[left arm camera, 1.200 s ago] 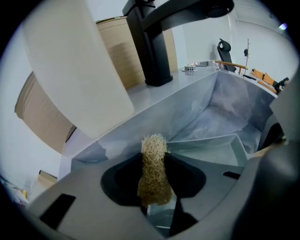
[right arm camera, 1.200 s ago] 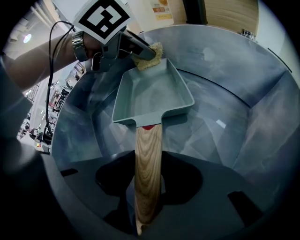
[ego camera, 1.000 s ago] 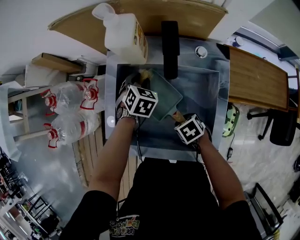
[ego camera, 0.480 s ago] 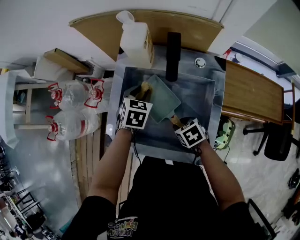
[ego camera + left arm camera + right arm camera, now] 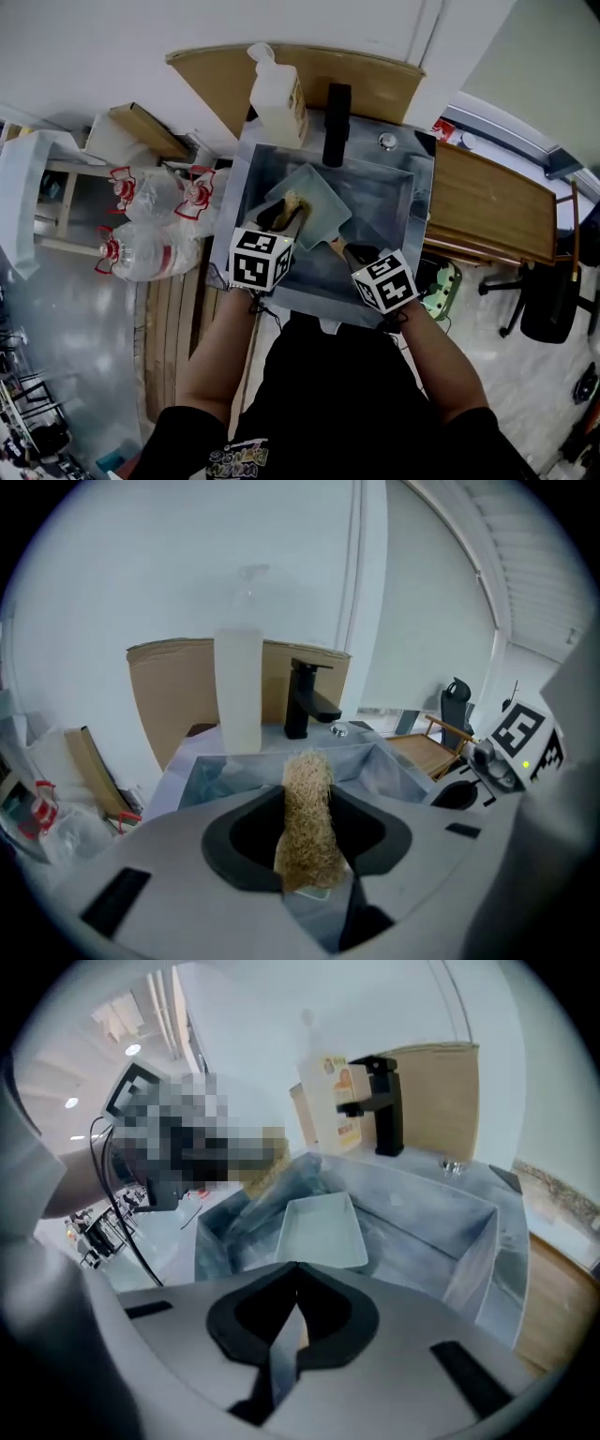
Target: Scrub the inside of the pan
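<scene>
A pale green square pan (image 5: pixel 317 199) with a wooden handle (image 5: pixel 351 250) lies tilted in the steel sink (image 5: pixel 419 202). My left gripper (image 5: pixel 281 221) is shut on a tan loofah scrubber (image 5: pixel 292 201) that hangs over the pan's near left edge. In the left gripper view the scrubber (image 5: pixel 307 822) stands upright between the jaws of that gripper (image 5: pixel 307 847). My right gripper (image 5: pixel 362 256) sits at the handle's end. In the right gripper view its jaws (image 5: pixel 297 1283) meet tip to tip, a sliver of wood shows behind their slit, and the pan (image 5: pixel 323 1230) lies just ahead.
A black faucet (image 5: pixel 335 122) and a white detergent bottle (image 5: pixel 277 97) stand at the sink's back rim, with cardboard (image 5: pixel 375 80) behind them. Plastic water bottles (image 5: pixel 150 220) lie on the floor at left. A wooden table (image 5: pixel 487 202) adjoins the sink at right.
My left gripper has drawn back toward me with the scrubber, from the pan's far left corner to its near edge. The right gripper stays at the handle.
</scene>
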The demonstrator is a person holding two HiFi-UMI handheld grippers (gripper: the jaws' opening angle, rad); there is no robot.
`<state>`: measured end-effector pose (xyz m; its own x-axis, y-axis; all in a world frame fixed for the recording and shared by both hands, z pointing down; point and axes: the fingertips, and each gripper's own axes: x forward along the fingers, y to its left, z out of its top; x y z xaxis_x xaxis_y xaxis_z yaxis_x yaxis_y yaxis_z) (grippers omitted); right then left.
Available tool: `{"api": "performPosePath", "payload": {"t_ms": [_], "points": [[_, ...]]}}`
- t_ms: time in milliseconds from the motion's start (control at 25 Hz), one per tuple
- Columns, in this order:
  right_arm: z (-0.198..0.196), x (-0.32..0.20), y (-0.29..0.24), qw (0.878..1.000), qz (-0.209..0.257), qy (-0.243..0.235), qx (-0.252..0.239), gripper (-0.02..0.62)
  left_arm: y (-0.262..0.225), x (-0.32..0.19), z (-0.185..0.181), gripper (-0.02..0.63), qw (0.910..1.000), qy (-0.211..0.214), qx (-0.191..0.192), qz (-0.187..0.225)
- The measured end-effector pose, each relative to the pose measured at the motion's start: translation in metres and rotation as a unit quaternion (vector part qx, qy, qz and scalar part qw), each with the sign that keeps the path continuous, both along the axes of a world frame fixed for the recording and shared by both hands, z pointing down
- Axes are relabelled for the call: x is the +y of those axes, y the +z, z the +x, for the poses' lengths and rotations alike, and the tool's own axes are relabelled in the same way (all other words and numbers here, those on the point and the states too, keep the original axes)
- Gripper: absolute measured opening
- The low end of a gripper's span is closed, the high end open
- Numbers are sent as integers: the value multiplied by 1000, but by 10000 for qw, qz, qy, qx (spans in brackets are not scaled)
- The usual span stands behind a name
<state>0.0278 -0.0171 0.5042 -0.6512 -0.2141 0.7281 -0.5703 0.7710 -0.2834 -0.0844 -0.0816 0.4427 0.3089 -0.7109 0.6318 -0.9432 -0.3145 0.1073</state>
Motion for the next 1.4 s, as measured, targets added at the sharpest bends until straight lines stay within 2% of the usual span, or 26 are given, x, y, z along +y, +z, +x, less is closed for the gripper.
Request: {"api": "performPosePath", "payload": {"t_ms": [400,760,920,1200,1400], "points": [[27,-12,-84,9923,917,-11,-836,11,-53,62,33,144,9958,-273,681,550],[41,2,-120,9850,1089,70,-1337,9,-84,118,44,144,9810,-803,1348,1142],[35,14,-126,9832,1169,-68,-1399,9,-92,139,39,144,9787,-871,1218,1403],[22,33,-141,9810,1335,-177,-1396,9,-104,164,38,144,9808,-631,720,1698],[13,44,-151,9792,1464,-8,-1405,9,-103,176,37,144,9825,-338,831,1631]]}}
